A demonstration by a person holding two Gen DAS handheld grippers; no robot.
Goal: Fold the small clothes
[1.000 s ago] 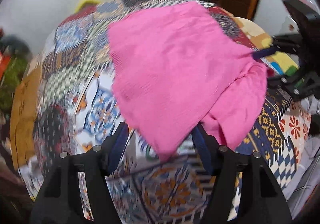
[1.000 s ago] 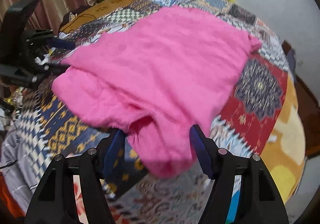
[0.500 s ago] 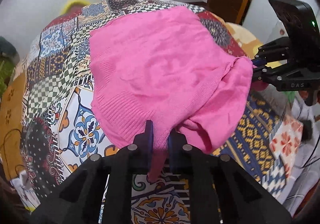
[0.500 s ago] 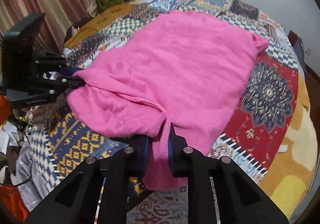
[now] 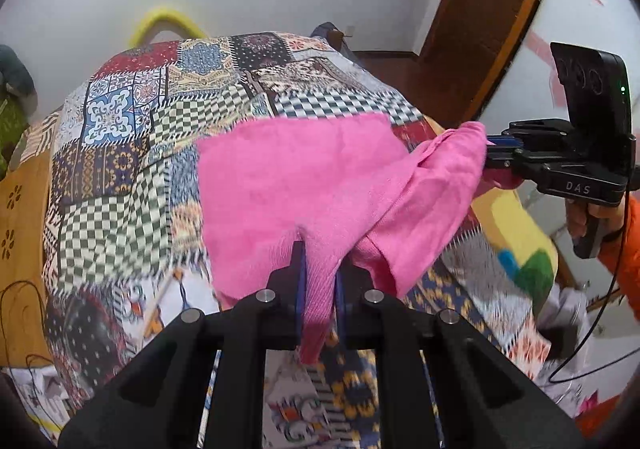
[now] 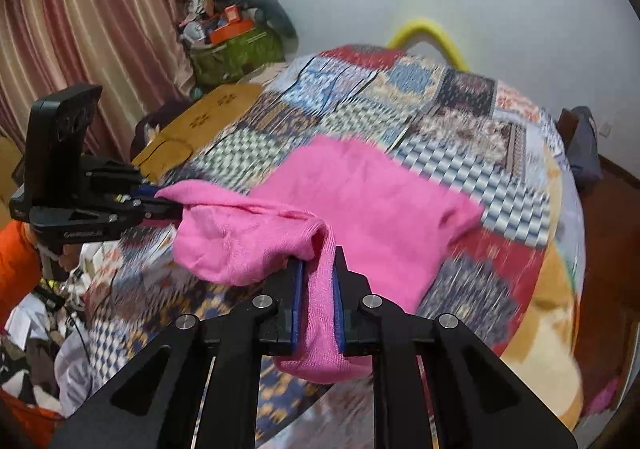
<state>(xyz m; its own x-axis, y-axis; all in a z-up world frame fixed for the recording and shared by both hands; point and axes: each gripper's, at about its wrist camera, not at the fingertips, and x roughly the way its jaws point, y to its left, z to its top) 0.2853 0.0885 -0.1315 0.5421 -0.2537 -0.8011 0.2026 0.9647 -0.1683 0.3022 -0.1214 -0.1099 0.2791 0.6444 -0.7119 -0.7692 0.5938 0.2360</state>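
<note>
- Left wrist view: the left gripper (image 5: 318, 269) is pinched on one near corner of the pink garment (image 5: 288, 185), ribbed hem caught between its pads, at about 6 o'clock.
- At 3 o'clock there, the right gripper (image 5: 490, 157) grips the other near corner; a hand (image 5: 580, 215) and an orange sleeve (image 5: 624, 241) sit behind it.
- Right wrist view: the right gripper's jaws are closing the last bit on a fold of hem, cloth squeezed between them; the left gripper (image 6: 176, 205) shows at 9 o'clock.
- The garment's far half lies on the patchwork quilt (image 5: 120, 153); the near edge is raised, slack between the grips.
- Judged step: first fold, near edge lifted.
- Next calls for carrying both corners together toward 12 o'clock, level and taut, laying them on the far edge, then letting go.
</note>
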